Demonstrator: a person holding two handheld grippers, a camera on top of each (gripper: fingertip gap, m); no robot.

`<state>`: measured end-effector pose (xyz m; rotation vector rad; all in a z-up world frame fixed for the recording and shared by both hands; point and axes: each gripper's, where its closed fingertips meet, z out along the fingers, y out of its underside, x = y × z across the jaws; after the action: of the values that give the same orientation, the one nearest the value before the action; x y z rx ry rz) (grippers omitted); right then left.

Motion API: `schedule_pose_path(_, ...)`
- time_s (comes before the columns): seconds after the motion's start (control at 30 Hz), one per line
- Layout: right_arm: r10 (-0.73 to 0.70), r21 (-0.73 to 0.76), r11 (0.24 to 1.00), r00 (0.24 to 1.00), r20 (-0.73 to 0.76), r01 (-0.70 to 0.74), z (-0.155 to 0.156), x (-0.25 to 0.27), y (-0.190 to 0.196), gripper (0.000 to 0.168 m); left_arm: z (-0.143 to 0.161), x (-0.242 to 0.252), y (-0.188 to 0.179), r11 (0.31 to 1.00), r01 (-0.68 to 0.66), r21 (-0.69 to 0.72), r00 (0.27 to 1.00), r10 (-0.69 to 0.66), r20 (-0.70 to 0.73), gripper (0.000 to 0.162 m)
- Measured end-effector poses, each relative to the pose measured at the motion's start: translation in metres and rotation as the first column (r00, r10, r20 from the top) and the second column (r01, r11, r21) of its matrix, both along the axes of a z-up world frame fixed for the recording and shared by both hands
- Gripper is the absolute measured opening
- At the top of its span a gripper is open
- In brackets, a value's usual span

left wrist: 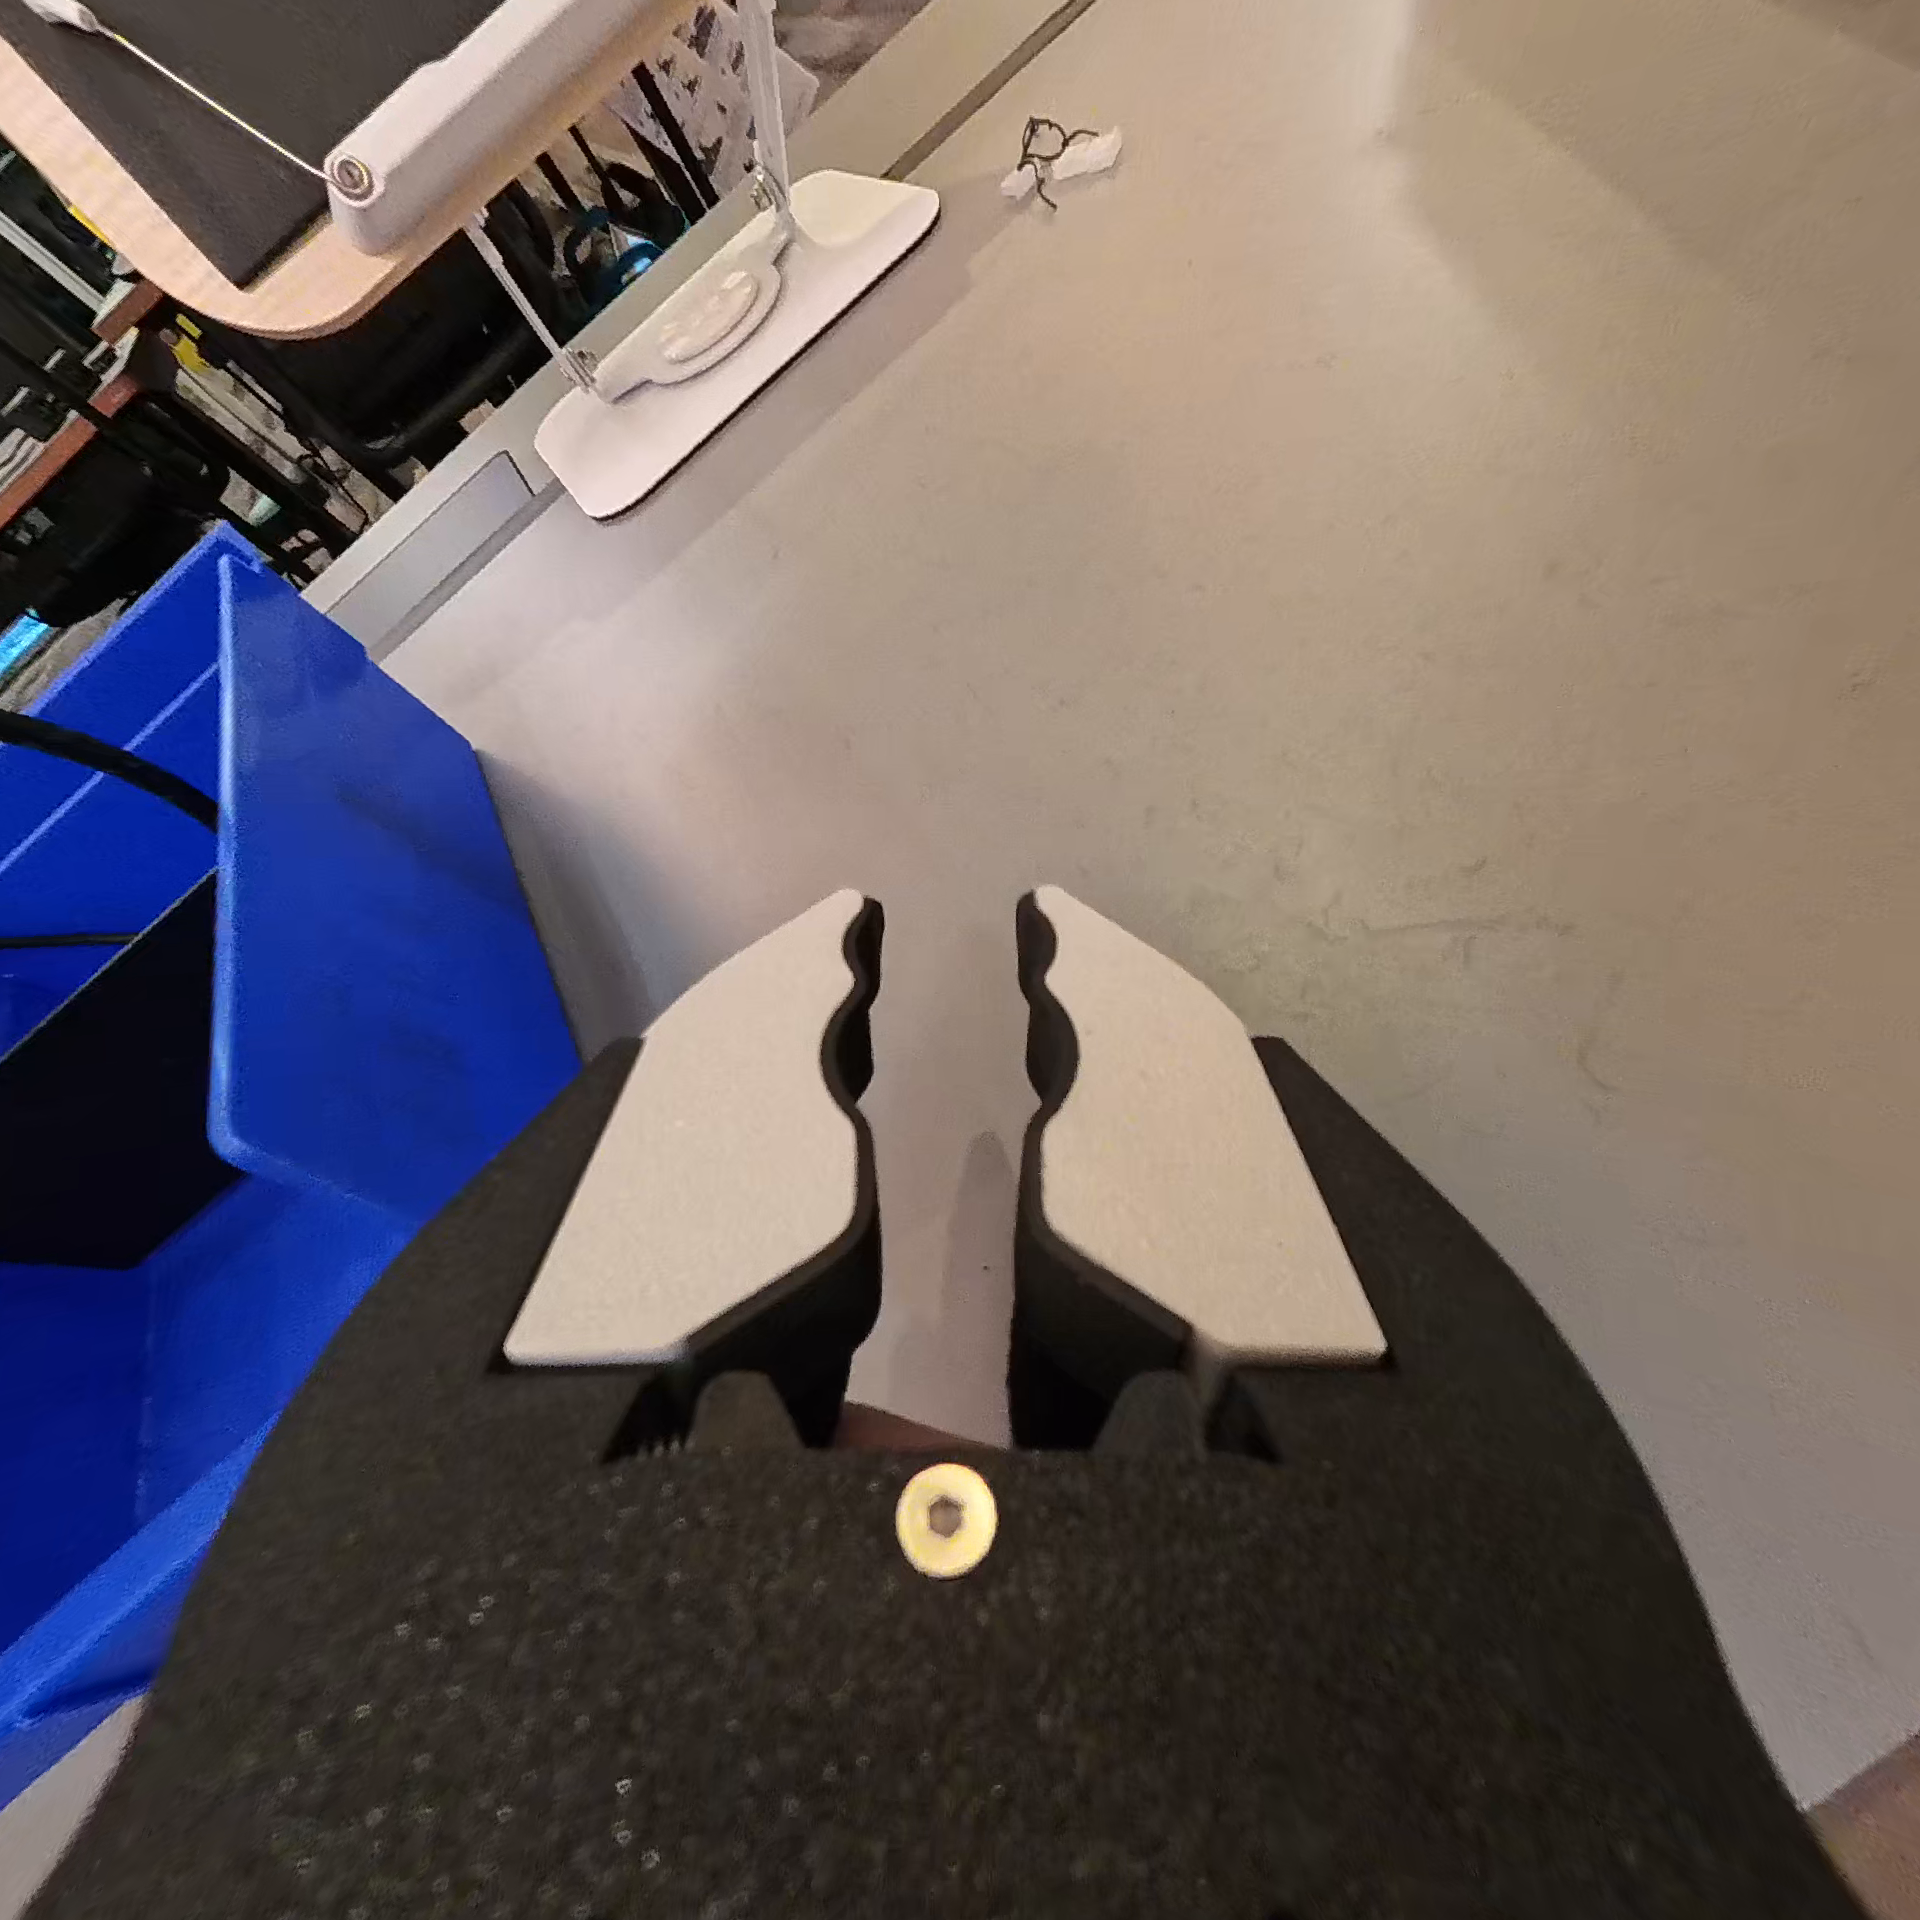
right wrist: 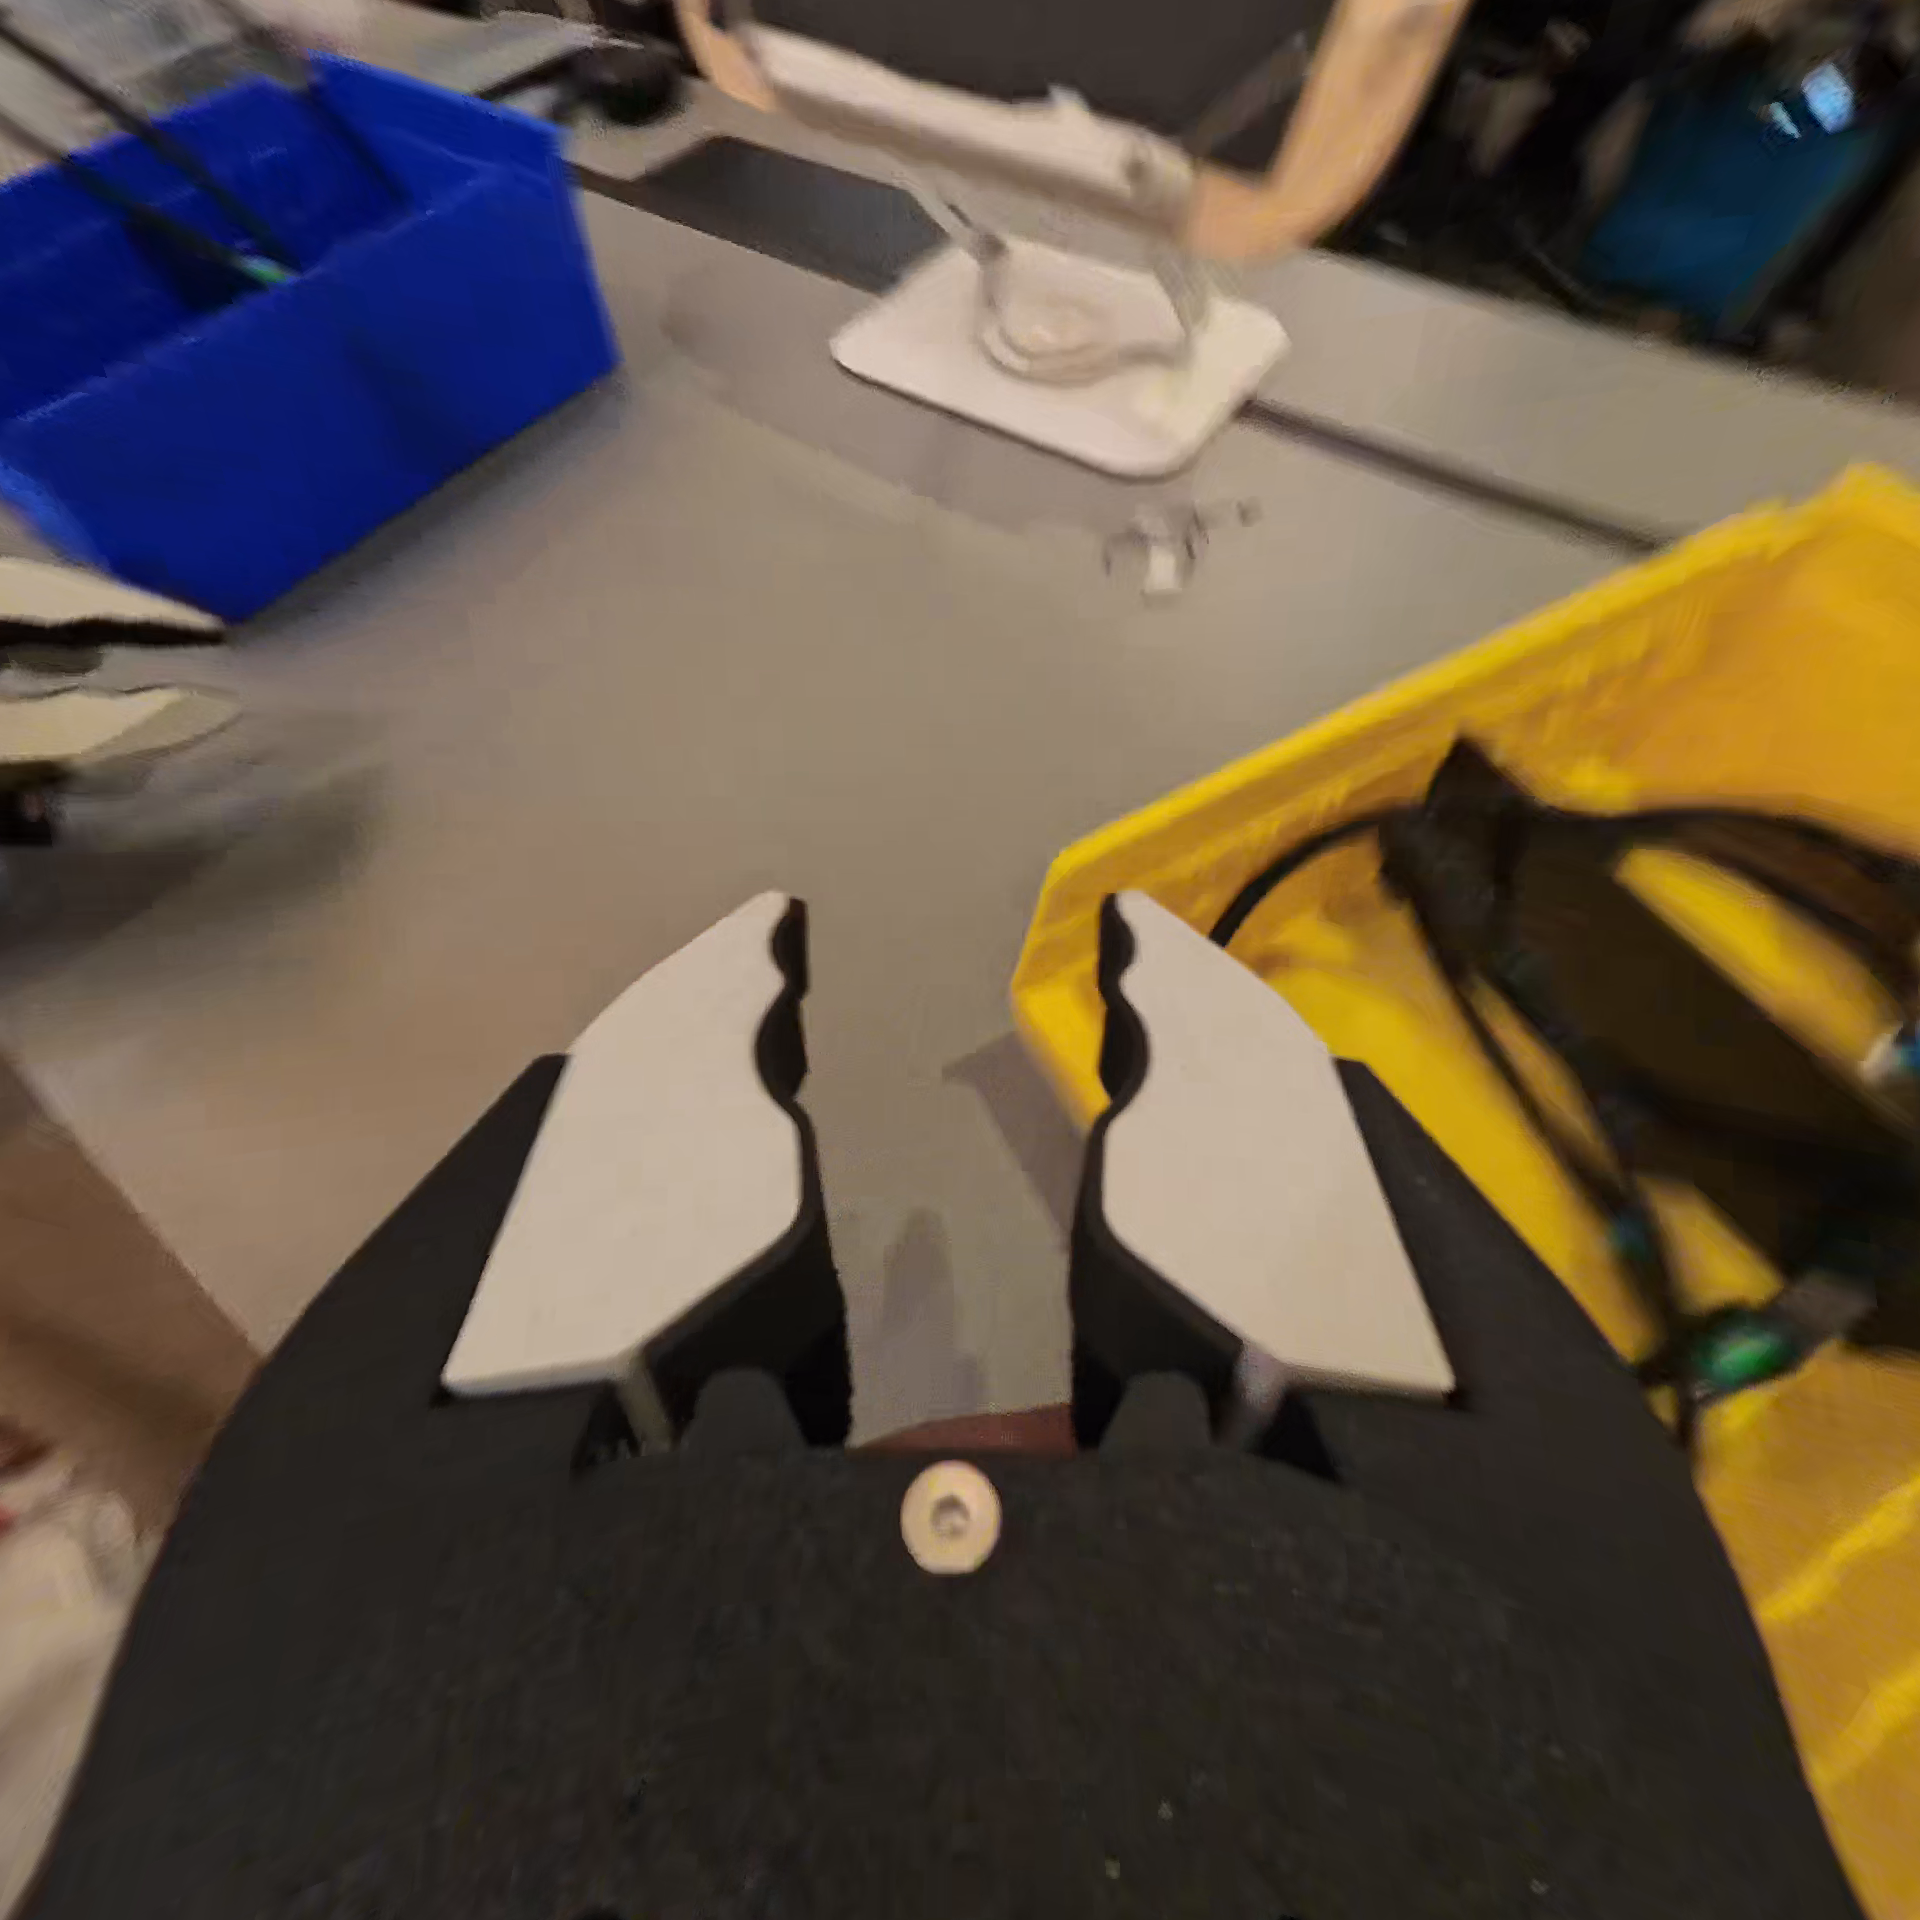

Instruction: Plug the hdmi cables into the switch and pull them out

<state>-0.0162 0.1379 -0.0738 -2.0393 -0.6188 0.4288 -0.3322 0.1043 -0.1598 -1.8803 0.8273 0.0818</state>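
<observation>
The left gripper (left wrist: 949, 920), black-bodied with pale grey finger plates, hangs over the bare grey tabletop (left wrist: 1351, 727) with its jaws parted a modest way and nothing between them. Just off its left side stands a blue plastic bin (left wrist: 353, 883) with a black cable (left wrist: 125, 774) arching over its rim. Ahead and to its left sits a white flat-based lamp stand (left wrist: 748, 343), and farther ahead a small scrap of white paper with a black twist tie (left wrist: 1060, 156).

The right gripper (right wrist: 951, 920) is spread a little wider, also empty, above the same table. Its right finger (right wrist: 1247, 1164) overlaps the near corner of a yellow plastic bin (right wrist: 1558, 665), which holds a tangle of black HDMI cables (right wrist: 1621, 987) with green-banded ends. The switch cannot be made out in this blurred view. The left gripper's tips show far off to the right gripper's left.
</observation>
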Motion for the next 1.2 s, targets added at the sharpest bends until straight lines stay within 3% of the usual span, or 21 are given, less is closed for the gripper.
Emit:
schedule_pose_path(0.03, -0.099, -0.019, 0.995, 0.995, 0.0, 0.099, -0.023, -0.002, 0.0, 0.066, 0.0, 0.0, 0.0, 1.0, 0.001, -0.001, 1.0, -0.001, 0.001, 0.025)
schedule_pose_path(0.1, -0.308, -0.012, 0.951, 0.951, 0.0, 0.308, -0.056, 0.005, 0.012, 0.065, -0.001, 0.002, -0.001, 1.0, 0.007, -0.004, 1.0, -0.007, 0.006, 0.025)
schedule_pose_path(0.23, -0.48, 0.021, 0.876, 0.875, -0.06, 0.482, -0.068, 0.001, 0.046, 0.064, 0.003, 0.008, -0.001, 1.0, 0.029, 0.006, 1.0, -0.029, 0.008, 0.025)
schedule_pose_path(0.3, -0.497, 0.031, 0.866, 0.866, -0.053, 0.499, -0.068, -0.004, 0.061, 0.054, 0.005, 0.01, -0.002, 0.999, 0.036, 0.012, 0.999, -0.036, 0.009, 0.025)
schedule_pose_path(0.37, -0.55, 0.075, 0.834, 0.835, 0.036, 0.546, -0.069, 0.005, 0.07, 0.021, 0.006, 0.011, -0.002, 0.999, 0.041, 0.017, 0.999, -0.041, 0.009, 0.025)
schedule_pose_path(0.57, -0.438, 0.156, 0.896, 0.888, 0.14, 0.417, -0.069, 0.001, 0.032, 0.014, 0.008, 0.002, -0.004, 0.999, 0.021, 0.033, 1.0, -0.021, -0.005, 0.024)
schedule_pose_path(0.8, -0.443, 0.257, 0.882, 0.881, 0.168, 0.394, -0.067, 0.013, -0.019, 0.003, 0.002, -0.002, -0.005, 1.0, 0.0, 0.0, 1.0, 0.0, 0.012, 0.024)
schedule_pose_path(0.87, -0.452, 0.235, 0.876, 0.886, 0.101, 0.42, -0.067, 0.012, -0.014, 0.002, 0.0, 0.002, -0.005, 1.0, 0.005, -0.02, 0.999, -0.004, 0.033, 0.024)
schedule_pose_path(1.1, -0.447, 0.238, 0.88, 0.885, 0.128, 0.41, -0.067, -0.002, 0.025, 0.004, -0.011, 0.01, -0.009, 0.994, -0.008, -0.106, 0.997, 0.016, 0.076, 0.026)
schedule_pose_path(1.2, -0.467, 0.219, 0.869, 0.882, 0.069, 0.443, -0.067, -0.002, 0.026, 0.004, -0.008, 0.01, -0.012, 0.993, -0.016, -0.118, 0.994, 0.028, 0.105, 0.026)
